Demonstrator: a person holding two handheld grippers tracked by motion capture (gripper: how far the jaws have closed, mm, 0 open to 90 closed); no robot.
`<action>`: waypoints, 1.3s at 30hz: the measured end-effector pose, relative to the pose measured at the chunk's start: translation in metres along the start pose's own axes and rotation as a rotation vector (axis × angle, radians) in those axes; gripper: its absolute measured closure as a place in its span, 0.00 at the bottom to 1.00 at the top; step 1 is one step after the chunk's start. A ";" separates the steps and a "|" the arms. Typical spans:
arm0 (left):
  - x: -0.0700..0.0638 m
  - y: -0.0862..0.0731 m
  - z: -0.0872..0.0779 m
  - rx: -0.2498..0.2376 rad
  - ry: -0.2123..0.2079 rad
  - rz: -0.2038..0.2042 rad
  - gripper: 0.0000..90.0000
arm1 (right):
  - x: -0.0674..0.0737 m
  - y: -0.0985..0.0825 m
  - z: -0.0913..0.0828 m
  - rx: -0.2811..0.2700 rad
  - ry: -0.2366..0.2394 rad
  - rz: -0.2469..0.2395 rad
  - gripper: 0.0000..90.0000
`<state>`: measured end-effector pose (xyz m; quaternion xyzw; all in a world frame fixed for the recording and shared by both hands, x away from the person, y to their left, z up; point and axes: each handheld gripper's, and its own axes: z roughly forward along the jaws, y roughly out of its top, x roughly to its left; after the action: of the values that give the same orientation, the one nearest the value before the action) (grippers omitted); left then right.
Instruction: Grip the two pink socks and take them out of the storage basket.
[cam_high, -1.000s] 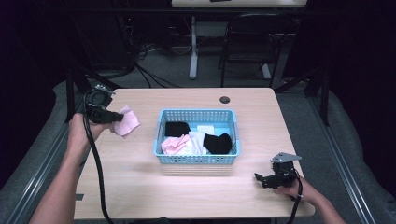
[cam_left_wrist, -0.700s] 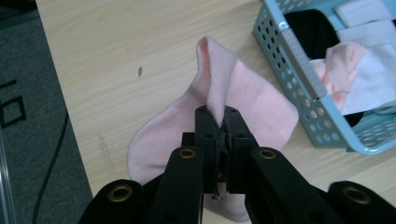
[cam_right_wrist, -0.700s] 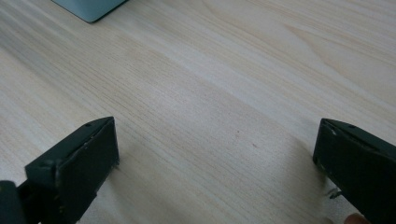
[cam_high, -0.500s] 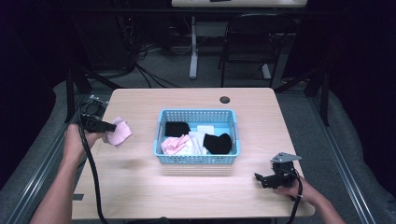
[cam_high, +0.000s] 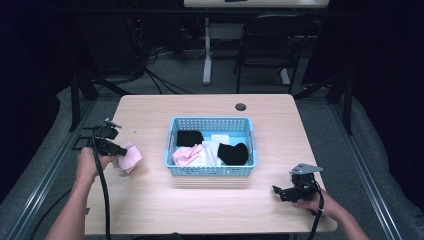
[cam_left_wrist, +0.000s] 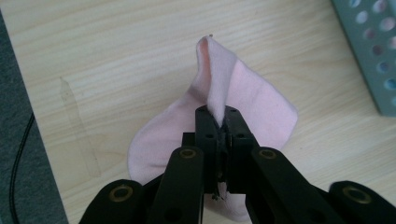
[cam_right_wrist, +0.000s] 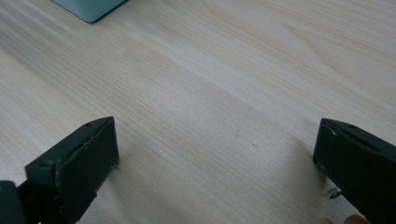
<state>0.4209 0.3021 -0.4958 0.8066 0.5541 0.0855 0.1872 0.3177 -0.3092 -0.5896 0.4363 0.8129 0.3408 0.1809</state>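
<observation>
A pink cloth (cam_high: 130, 156) (cam_left_wrist: 252, 105) rests on the wooden table (cam_high: 210, 205) left of the blue basket (cam_high: 210, 170). My left gripper (cam_high: 121, 151) (cam_left_wrist: 221, 122) is shut on a fold of it, low over the table. The basket holds black, pink and white cloths (cam_high: 207, 150). My right gripper (cam_high: 277, 192) (cam_right_wrist: 215, 154) rests open on the table near the front right, with bare wood between its jaws.
A small dark grommet (cam_high: 241, 106) sits at the table's far edge. A chair (cam_high: 270, 45) and desk legs stand on the floor beyond. A basket corner (cam_right_wrist: 88, 8) shows in the right gripper view. A cable (cam_high: 102, 195) trails from the left gripper.
My left gripper has come down and toward the table's front with the pink cloth, which now touches the tabletop. The right gripper has stayed put.
</observation>
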 end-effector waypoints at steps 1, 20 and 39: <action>0.000 -0.002 0.003 0.008 0.001 0.000 0.96 | 0.000 0.000 0.000 0.000 0.001 0.000 0.00; 0.003 -0.014 -0.003 -0.110 0.001 -0.076 0.16 | 0.000 0.000 0.000 0.000 0.001 0.000 0.00; -0.051 0.027 -0.035 -0.223 -0.029 0.100 0.00 | 0.000 0.000 0.000 0.002 -0.002 -0.002 0.00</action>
<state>0.4136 0.2533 -0.4495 0.8085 0.4976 0.1440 0.2792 0.3178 -0.3093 -0.5895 0.4362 0.8134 0.3393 0.1817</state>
